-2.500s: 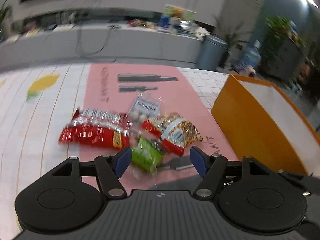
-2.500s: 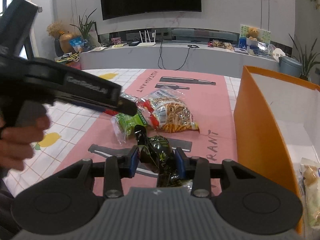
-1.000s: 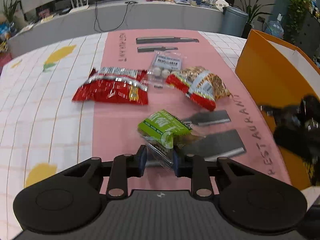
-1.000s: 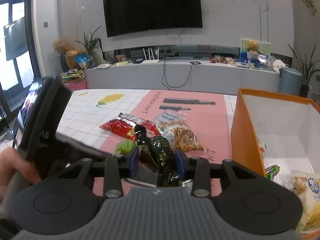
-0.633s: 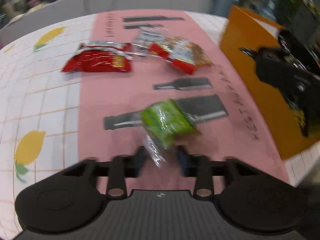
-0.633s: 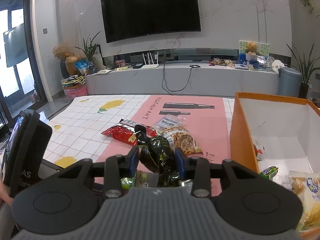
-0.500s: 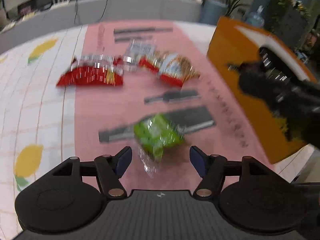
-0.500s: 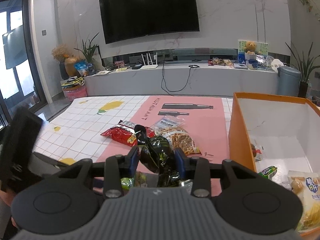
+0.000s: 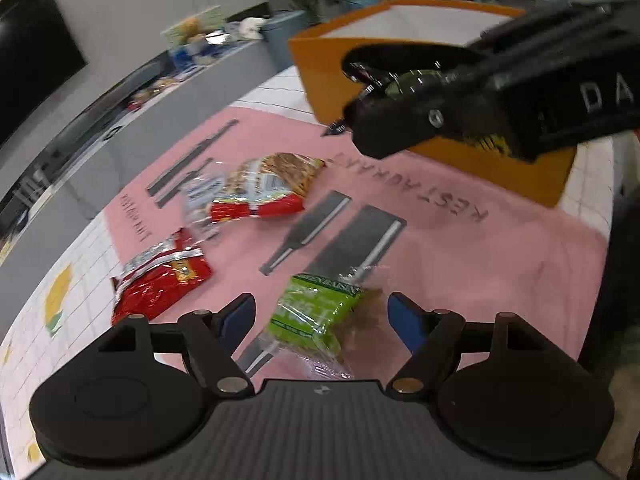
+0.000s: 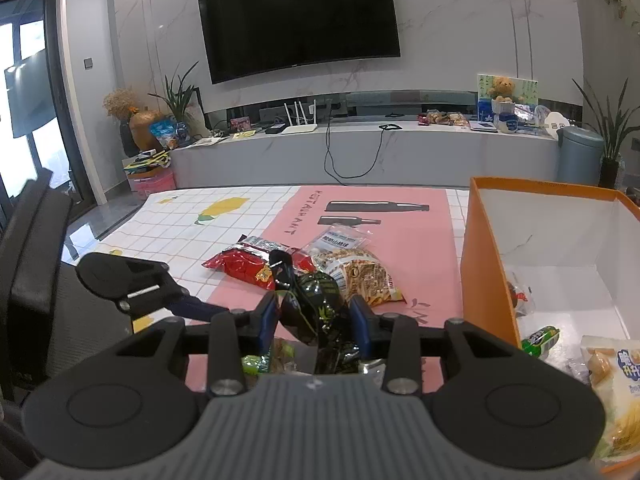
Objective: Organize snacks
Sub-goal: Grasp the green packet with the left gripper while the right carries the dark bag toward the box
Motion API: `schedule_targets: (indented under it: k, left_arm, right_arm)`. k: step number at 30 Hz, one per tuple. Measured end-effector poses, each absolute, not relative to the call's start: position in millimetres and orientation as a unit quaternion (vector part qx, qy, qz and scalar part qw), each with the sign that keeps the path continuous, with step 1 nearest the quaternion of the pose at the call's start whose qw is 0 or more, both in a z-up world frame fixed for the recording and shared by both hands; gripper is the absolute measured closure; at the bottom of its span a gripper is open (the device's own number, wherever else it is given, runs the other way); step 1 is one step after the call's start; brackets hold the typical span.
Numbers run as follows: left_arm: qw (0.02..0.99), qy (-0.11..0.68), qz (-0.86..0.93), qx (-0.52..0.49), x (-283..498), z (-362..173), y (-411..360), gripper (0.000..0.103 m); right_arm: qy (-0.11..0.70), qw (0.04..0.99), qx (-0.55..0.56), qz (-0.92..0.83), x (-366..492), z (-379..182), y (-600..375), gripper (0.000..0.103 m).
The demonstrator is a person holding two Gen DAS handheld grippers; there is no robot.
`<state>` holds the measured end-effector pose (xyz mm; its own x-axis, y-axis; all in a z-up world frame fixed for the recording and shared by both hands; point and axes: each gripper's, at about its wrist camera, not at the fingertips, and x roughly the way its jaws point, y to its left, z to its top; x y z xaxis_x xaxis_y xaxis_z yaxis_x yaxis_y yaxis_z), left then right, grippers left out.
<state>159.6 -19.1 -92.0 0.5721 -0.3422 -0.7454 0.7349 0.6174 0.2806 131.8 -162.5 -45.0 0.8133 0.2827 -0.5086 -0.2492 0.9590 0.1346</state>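
The left gripper (image 9: 320,314) stood with its blue pads wide apart, its jaws having just been opening, and the green snack packet (image 9: 318,312) lay between them on the pink placemat (image 9: 460,264), touched by neither pad. The packet's clear crinkled end pointed back toward the gripper body, and its green printed part lay over the grey knife silhouette printed on the mat.

Taking that green packet as the landmark: beyond it and to its left lay the red chip bag (image 9: 160,280), partly on the placemat and partly on the white checked tablecloth (image 9: 60,340). Farther beyond it rested the peanut bag with a red end (image 9: 264,188), with a small clear packet (image 9: 200,200) just beside it. Well beyond and to the right stood the orange box (image 9: 320,60).

The right gripper (image 10: 314,318) was clamped on a dark green glossy packet (image 10: 316,304), held above the placemat and beside the orange box, whose white interior held a yellow snack bag (image 10: 616,380) and a small green wrapped piece (image 10: 542,338).
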Motion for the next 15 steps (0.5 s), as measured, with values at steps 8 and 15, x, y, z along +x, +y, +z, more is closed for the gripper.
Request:
schedule_targets:
  k: [8, 15]
  left_arm:
    - [0.827, 0.369, -0.345, 0.248, 191.8, -111.5, -10.3, 0.017]
    - [0.829, 0.398, -0.36, 0.159, 203.7, -115.9, -1.1, 0.034]
  right_arm:
    - [0.286, 0.948, 0.024, 0.135, 138.1, -53.5, -160.0, 0.066]
    - [0.289, 0.948, 0.022, 0.131, 138.5, -56.6, -158.5, 0.066]
